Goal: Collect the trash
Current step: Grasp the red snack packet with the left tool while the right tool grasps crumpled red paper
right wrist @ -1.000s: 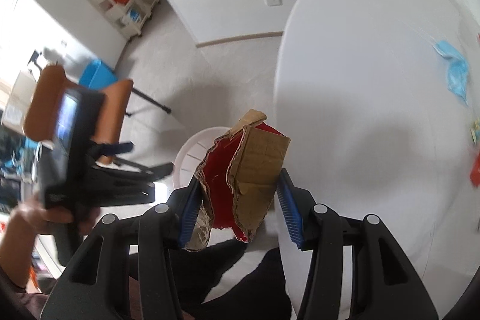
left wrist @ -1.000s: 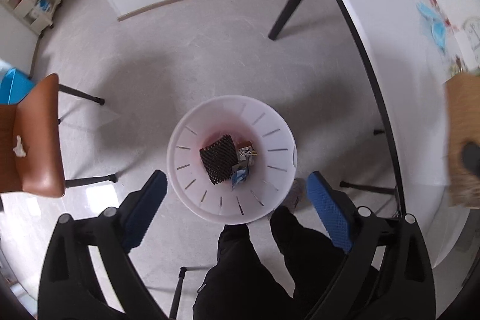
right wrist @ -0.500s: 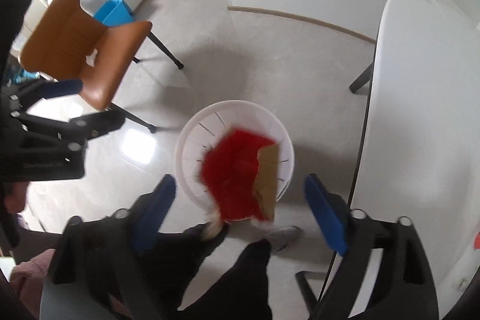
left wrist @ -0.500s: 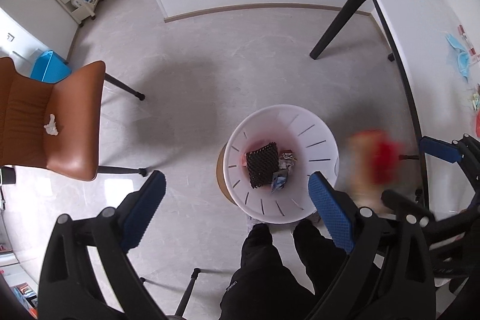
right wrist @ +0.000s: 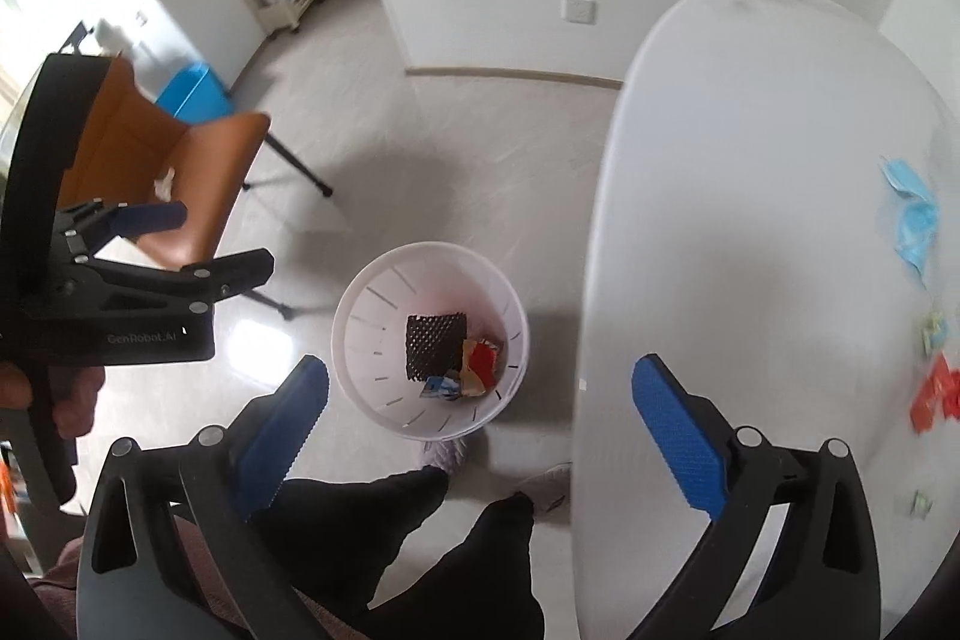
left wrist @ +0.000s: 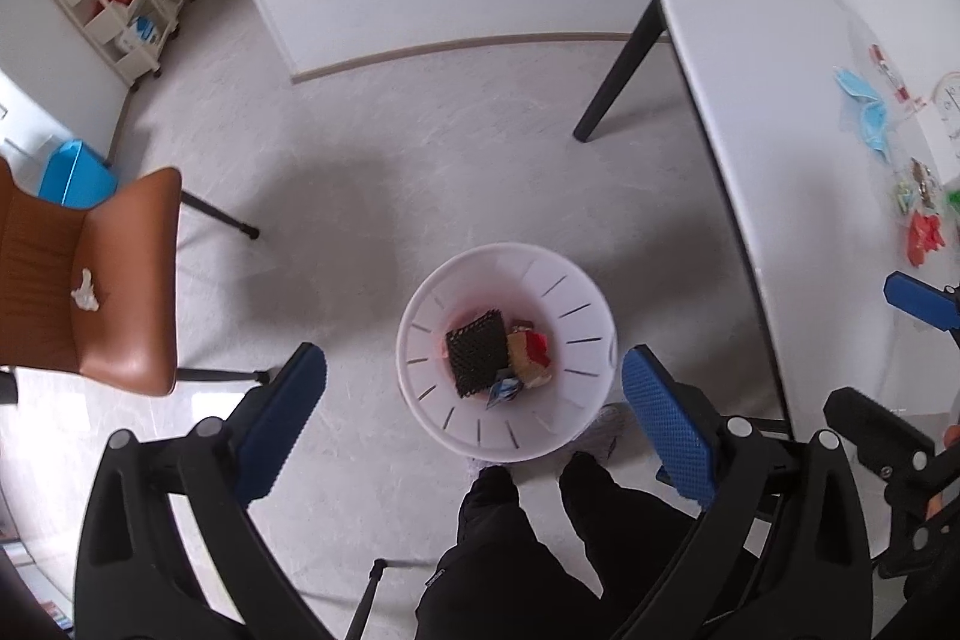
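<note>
A white slotted bin (left wrist: 594, 304) (right wrist: 366, 292) stands on the floor beside the white table (left wrist: 780, 112) (right wrist: 750, 172). In it lie a black mesh piece (left wrist: 477, 352) (right wrist: 435, 345), the red and brown cardboard piece (left wrist: 528, 352) (right wrist: 480, 361) and a small wrapper. My left gripper (left wrist: 474, 409) is open and empty above the bin. My right gripper (right wrist: 480, 418) is open and empty above the bin's right side. On the table lie a blue face mask (left wrist: 867, 112) (right wrist: 912, 214), red scraps (left wrist: 924, 238) (right wrist: 936, 394) and small wrappers.
A brown chair (left wrist: 90, 280) (right wrist: 162, 160) with a crumpled white tissue (left wrist: 84, 289) on its seat stands to the left. A blue box (left wrist: 75, 178) and a shelf cart (left wrist: 126, 4) stand by the wall. The person's legs are below the bin.
My right gripper opened and let go of the red and brown cardboard, which fell into the bin. Both grippers have risen a little.
</note>
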A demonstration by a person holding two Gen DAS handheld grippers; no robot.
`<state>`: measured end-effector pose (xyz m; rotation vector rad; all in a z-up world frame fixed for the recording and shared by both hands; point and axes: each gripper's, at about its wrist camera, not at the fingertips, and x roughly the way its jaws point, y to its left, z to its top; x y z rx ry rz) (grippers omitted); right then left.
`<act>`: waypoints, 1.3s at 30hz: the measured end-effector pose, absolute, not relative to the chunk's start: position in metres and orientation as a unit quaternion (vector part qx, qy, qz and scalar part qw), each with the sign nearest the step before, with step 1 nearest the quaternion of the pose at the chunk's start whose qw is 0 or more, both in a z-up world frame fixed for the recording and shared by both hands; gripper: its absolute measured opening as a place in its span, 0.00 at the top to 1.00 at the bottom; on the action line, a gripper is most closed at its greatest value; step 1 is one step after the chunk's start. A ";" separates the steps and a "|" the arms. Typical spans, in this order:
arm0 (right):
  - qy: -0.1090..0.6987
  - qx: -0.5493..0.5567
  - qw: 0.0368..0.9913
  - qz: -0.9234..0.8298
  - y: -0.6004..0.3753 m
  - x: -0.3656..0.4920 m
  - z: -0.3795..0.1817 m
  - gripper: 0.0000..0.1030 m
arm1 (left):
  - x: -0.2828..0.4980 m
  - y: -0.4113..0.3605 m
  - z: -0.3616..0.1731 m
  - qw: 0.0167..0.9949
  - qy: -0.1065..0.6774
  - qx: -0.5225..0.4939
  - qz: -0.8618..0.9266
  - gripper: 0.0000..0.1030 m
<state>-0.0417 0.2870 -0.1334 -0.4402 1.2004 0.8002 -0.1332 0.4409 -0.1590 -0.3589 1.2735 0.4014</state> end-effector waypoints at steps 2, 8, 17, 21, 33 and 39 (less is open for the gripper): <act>0.544 -0.195 0.735 0.356 0.280 -0.039 -0.131 0.02 | -0.128 0.433 -0.155 0.775 0.585 -0.161 0.176 0.08; 0.548 -0.178 0.745 0.335 0.256 -0.034 -0.132 0.02 | -0.116 0.414 -0.149 0.782 0.587 -0.145 0.153 0.08; 0.548 -0.139 0.771 0.293 0.205 -0.022 -0.124 0.02 | -0.092 0.374 -0.135 0.796 0.585 -0.115 0.108 0.08; 0.551 -0.115 0.787 0.253 0.161 -0.007 -0.120 0.02 | -0.070 0.341 -0.125 0.808 0.577 -0.093 0.077 0.08; 0.551 -0.032 0.827 0.105 -0.014 0.043 -0.122 0.02 | 0.014 0.201 -0.117 0.821 0.568 -0.030 -0.045 0.08; 0.545 -0.036 0.835 0.071 -0.092 0.088 -0.125 0.02 | 0.058 0.130 -0.120 0.820 0.566 -0.022 -0.087 0.08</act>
